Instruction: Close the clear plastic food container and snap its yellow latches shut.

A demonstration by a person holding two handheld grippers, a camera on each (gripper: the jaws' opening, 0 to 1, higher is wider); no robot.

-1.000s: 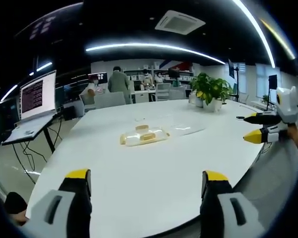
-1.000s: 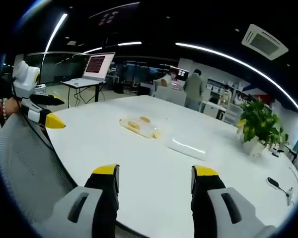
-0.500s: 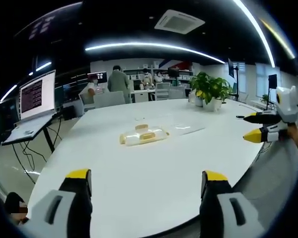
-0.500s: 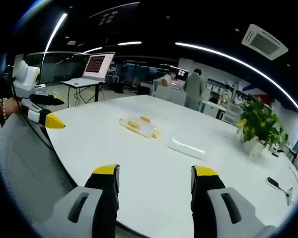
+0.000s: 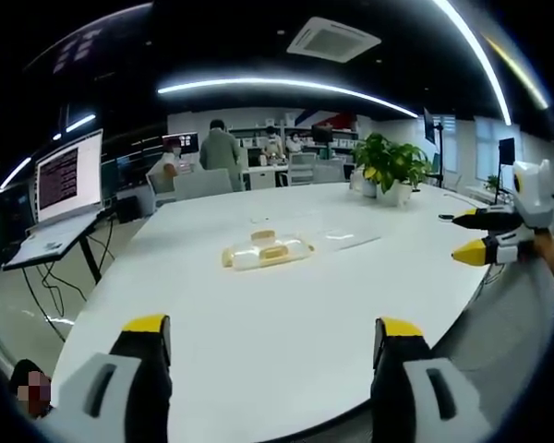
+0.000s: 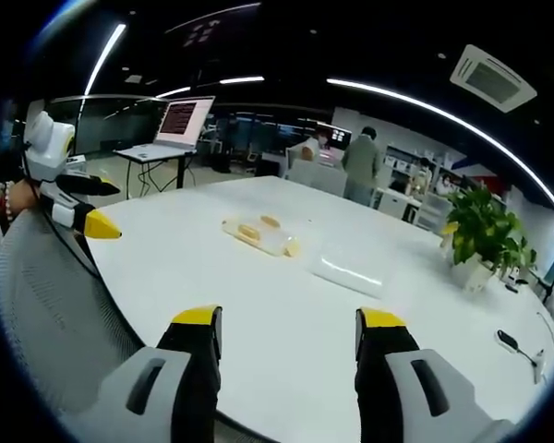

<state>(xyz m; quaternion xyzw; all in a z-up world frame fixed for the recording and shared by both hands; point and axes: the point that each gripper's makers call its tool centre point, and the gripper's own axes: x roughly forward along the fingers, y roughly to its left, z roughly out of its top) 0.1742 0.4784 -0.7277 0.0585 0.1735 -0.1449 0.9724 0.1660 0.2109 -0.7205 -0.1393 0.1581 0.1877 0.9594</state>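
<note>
**Both grippers parked wide at the worktop's near edge; nothing has shifted**

Left gripper view: the left gripper has its jaws spread wide with nothing between them, just as in the two earlier pictures; the view has not budged. Well ahead of it, slightly to the left of its line, the clear plastic food container sits on the white worktop, with yellow latches showing at its ends. A flat clear piece, probably the lid, lies just beyond and to the right of the container, apart from it. The right gripper comes in from far right, hovering above the worktop edge, its yellow tips parted.

Right gripper view: the right gripper is likewise released and empty, in the same pose as a second ago. The container is far ahead and a little to the left; the clear lid lies nearer the gripper's line, ahead and slightly right, separate from the container. The left gripper hangs at far left over a grey chair back, jaws apart.

Since nothing has moved, the task looks not yet begun: my judgement is that the lid must first be picked up and seated, then the latches pressed down.
</note>
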